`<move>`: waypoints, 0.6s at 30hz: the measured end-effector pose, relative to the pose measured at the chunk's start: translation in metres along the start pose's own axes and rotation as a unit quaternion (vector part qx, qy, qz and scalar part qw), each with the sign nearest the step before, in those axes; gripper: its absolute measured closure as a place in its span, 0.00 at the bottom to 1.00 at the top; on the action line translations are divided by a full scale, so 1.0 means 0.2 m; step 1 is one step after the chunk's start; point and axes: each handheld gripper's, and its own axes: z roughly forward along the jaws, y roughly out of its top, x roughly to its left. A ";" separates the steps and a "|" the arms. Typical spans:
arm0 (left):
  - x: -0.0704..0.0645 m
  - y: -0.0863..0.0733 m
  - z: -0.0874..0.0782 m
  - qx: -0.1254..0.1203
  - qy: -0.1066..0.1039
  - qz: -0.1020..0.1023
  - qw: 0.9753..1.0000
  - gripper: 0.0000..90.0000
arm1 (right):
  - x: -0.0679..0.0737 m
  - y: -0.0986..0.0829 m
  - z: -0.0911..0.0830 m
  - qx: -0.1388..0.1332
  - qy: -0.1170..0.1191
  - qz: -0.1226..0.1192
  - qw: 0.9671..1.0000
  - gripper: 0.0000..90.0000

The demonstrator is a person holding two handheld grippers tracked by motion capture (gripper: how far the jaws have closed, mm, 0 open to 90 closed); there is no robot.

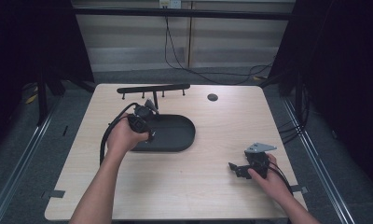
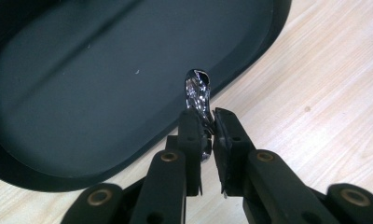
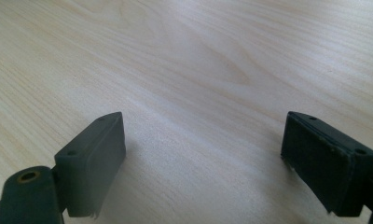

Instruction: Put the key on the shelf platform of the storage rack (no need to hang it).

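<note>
A black oval tray [image 1: 177, 134] lies left of the table's middle, with a thin post [image 1: 155, 100] rising from its back to a black bar with pegs [image 1: 152, 87]. My left gripper [image 1: 150, 136] hangs over the tray's near-left rim. In the left gripper view its jaws are shut [image 2: 209, 117] on a small shiny chrome piece [image 2: 197, 89] that sticks up past the fingertips, above the tray [image 2: 82, 88] rim. My right gripper [image 1: 232, 167] rests low on the table at the front right. Its jaws stand wide open [image 3: 203, 140] over bare wood with nothing between them.
A round black cap or hole [image 1: 212, 97] sits in the tabletop at the back right of the tray. Cables trail on the floor behind the table. Light wood [image 1: 212, 186] stretches between the two grippers.
</note>
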 end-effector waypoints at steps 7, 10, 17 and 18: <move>0.02 0.01 0.03 -0.005 0.007 -0.004 1.000 0.91 | 0.00 0.00 0.00 0.000 0.000 0.000 1.000 0.15; 0.03 0.02 0.04 -0.005 0.012 -0.008 1.000 0.91 | 0.00 0.00 0.00 0.000 0.000 0.001 1.000 0.15; 0.04 0.03 0.07 -0.016 0.016 -0.016 1.000 0.91 | 0.00 0.00 0.00 0.000 0.000 0.000 1.000 0.15; 0.05 0.03 0.08 -0.017 0.016 -0.020 1.000 0.91 | 0.00 0.00 0.00 0.000 0.000 0.000 1.000 0.15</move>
